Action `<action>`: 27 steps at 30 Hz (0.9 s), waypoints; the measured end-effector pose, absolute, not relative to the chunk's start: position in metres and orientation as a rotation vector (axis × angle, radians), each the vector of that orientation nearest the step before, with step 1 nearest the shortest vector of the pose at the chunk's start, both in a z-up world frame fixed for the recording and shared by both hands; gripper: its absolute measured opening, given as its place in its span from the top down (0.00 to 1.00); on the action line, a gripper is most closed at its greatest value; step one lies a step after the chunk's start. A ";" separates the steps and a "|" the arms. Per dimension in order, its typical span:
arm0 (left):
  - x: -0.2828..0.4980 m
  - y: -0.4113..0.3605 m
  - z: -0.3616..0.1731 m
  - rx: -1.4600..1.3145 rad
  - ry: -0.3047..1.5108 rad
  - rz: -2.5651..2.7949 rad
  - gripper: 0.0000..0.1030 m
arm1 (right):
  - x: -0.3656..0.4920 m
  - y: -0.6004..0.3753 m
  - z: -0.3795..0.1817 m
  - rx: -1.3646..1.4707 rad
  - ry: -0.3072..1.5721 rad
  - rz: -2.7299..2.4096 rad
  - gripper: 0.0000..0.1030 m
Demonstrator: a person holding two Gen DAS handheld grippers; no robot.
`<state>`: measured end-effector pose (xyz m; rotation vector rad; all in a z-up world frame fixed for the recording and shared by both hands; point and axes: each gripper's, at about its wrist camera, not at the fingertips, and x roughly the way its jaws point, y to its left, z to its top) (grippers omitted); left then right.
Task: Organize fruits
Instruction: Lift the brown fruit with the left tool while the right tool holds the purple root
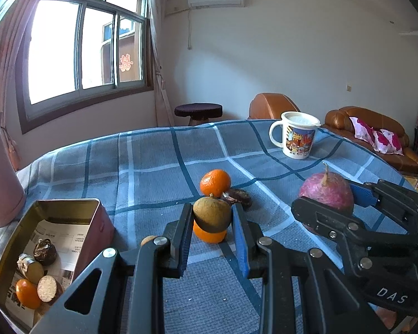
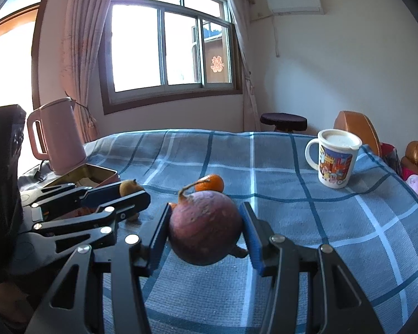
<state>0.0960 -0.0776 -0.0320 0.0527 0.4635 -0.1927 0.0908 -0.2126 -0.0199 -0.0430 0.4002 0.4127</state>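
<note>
My left gripper (image 1: 211, 218) is shut on a small brown-green round fruit (image 1: 211, 215) and holds it above the blue checked tablecloth (image 1: 153, 172). Under it lies a small orange fruit (image 1: 210, 235). Behind it lie a tangerine (image 1: 215, 183) and a dark wrinkled fruit (image 1: 238, 197). My right gripper (image 2: 206, 228) is shut on a purple-red round fruit with a stem (image 2: 204, 226), lifted off the cloth. That fruit also shows in the left wrist view (image 1: 326, 193). An open tin box (image 1: 2, 261) at the left holds several fruit pieces.
A cartoon-printed white mug (image 1: 298, 137) stands at the far right of the table. A pink kettle (image 2: 57, 136) stands at the far left behind the tin. A small tan fruit (image 1: 148, 240) lies by the left finger. A stool and sofa are beyond the table.
</note>
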 end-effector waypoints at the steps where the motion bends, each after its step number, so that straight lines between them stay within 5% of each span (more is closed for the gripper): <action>1: 0.095 -0.078 -0.032 0.055 0.459 -0.192 0.72 | 0.090 -0.213 -0.020 -0.044 0.397 0.413 0.49; 27: 0.080 -0.077 -0.026 0.063 0.382 -0.168 0.72 | 0.074 -0.214 -0.015 -0.059 0.305 0.421 0.49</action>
